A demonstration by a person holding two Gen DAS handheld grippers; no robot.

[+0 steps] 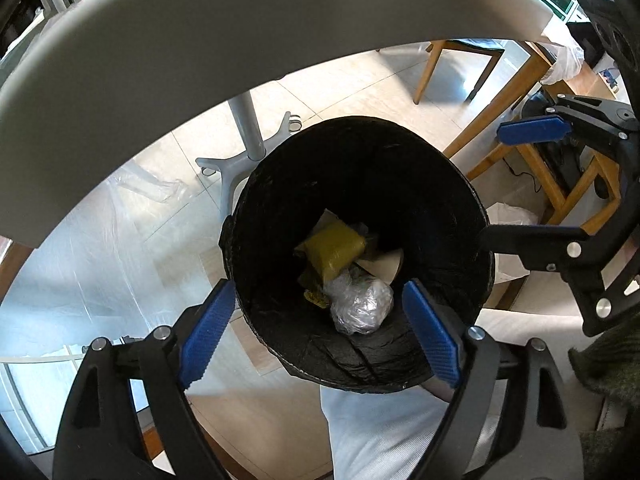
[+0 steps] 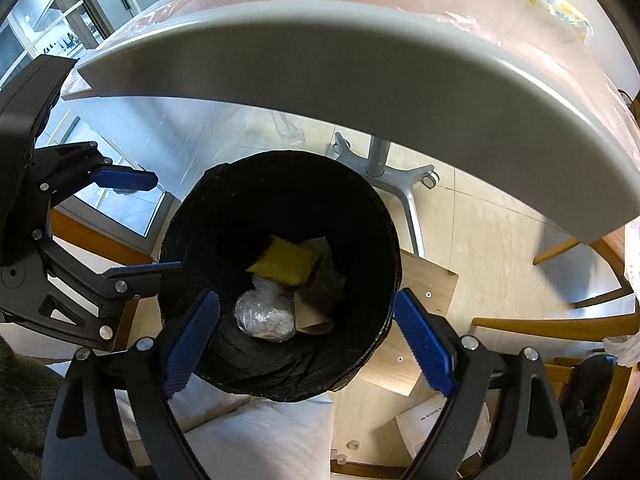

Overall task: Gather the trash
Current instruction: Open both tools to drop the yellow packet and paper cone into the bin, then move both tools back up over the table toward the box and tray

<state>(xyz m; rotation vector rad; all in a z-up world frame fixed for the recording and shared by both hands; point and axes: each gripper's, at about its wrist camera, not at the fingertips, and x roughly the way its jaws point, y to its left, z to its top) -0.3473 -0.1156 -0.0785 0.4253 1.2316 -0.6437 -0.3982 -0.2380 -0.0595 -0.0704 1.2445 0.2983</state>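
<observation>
Already your bin (image 1: 360, 248) holds a yellow packet (image 1: 334, 250) and a plastic wad (image 1: 360, 304); both the left gripper (image 1: 320, 336) and the right gripper (image 2: 308, 344) hang wide and empty; 1 wrapper (image 2: 554, 10) remains on the table (image 2: 360, 60).

Below the left tool (image 1: 318, 334), the yellow packet (image 1: 332, 250) and the crumpled plastic ball (image 1: 362, 304) hide whatever trash lies beneath them in the black-lined bin (image 1: 280, 208). Ahead of the right tool (image 2: 308, 340), the desk (image 2: 360, 60) runs off the picture's edge, and the printed packet (image 2: 552, 8) on it is too blurred to read.
</observation>
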